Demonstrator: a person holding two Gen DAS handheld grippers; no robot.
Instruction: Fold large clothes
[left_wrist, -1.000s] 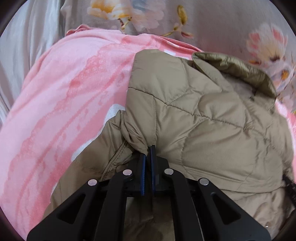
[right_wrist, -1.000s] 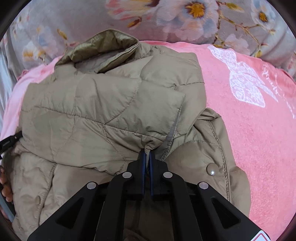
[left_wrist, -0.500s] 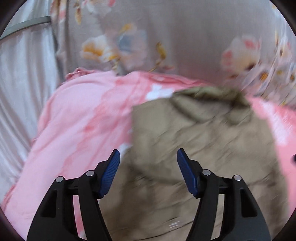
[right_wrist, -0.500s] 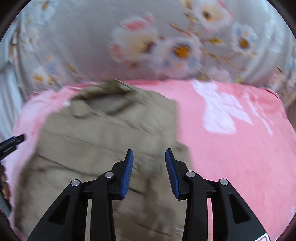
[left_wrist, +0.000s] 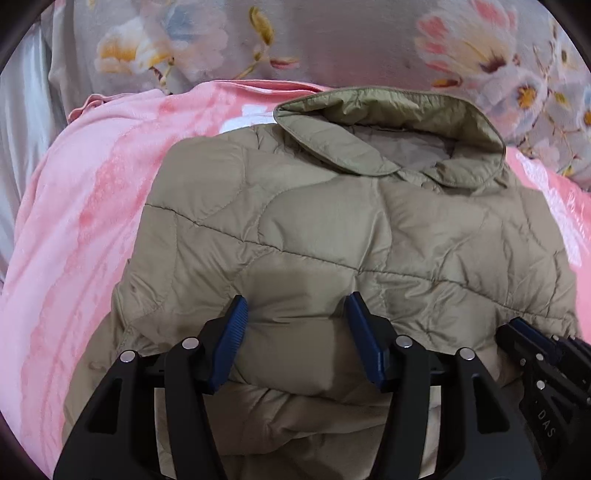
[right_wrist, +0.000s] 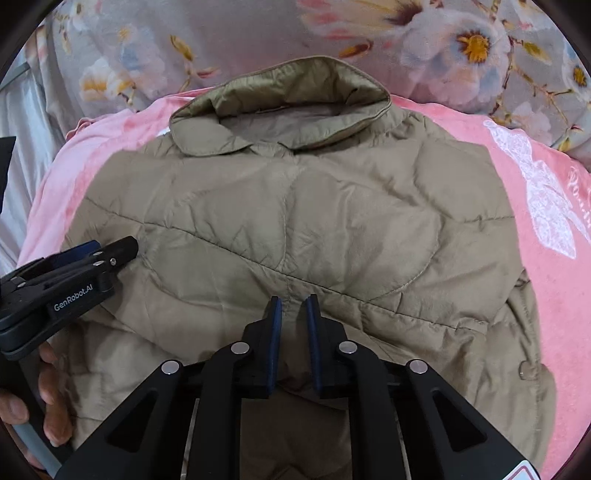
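A khaki quilted jacket (left_wrist: 332, 229) lies folded on the pink blanket, collar (left_wrist: 388, 122) at the far side. My left gripper (left_wrist: 295, 306) hovers over the jacket's near part, its blue pads wide apart and closing, with nothing gripped between them. My right gripper (right_wrist: 293, 301) hangs over the jacket (right_wrist: 295, 221) too. Its jaws are closing to a narrow gap, and no fabric is pinched in it. The left gripper (right_wrist: 92, 254) shows at the left edge of the right wrist view, the right gripper (left_wrist: 517, 328) at the right edge of the left wrist view.
The pink blanket (left_wrist: 92, 206) with a white print (right_wrist: 546, 206) covers the bed under the jacket. Grey floral bedding (right_wrist: 258, 33) rises behind it. A person's fingers (right_wrist: 48, 398) hold the left gripper's handle. A pale curtain (left_wrist: 22, 122) hangs at the far left.
Both grippers were shut on folds of the jacket a second ago. They let go, opened and shifted over the flattened jacket. The right jaws have since narrowed again.
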